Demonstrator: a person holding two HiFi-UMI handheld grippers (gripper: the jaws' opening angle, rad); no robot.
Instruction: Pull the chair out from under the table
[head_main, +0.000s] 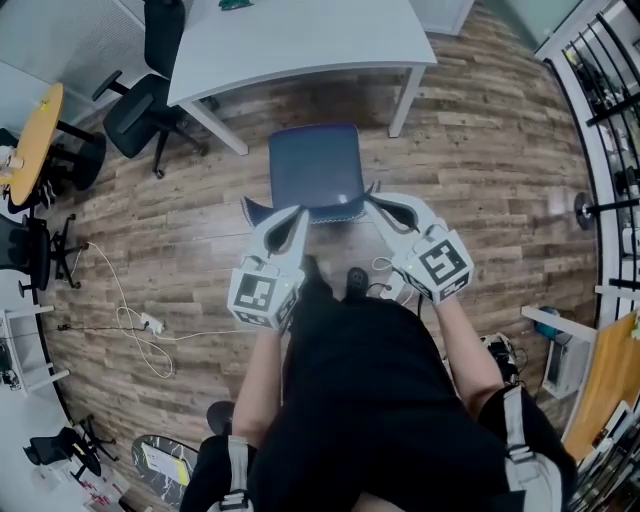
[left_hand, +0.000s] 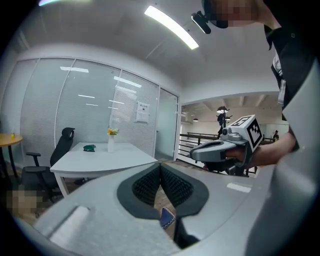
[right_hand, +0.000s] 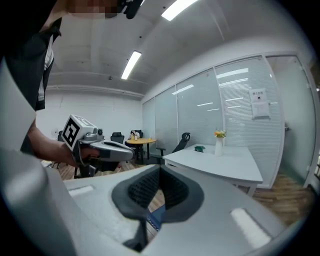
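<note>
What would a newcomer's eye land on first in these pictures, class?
A blue chair stands on the wood floor at the centre of the head view, just in front of the white table. The left gripper and right gripper, each with jaws together, point at its near edge from either side.

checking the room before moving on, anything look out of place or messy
A loose white cable with a power strip sprawls across the floor at left. The blue chair stands upright, clear of the white table.
</note>
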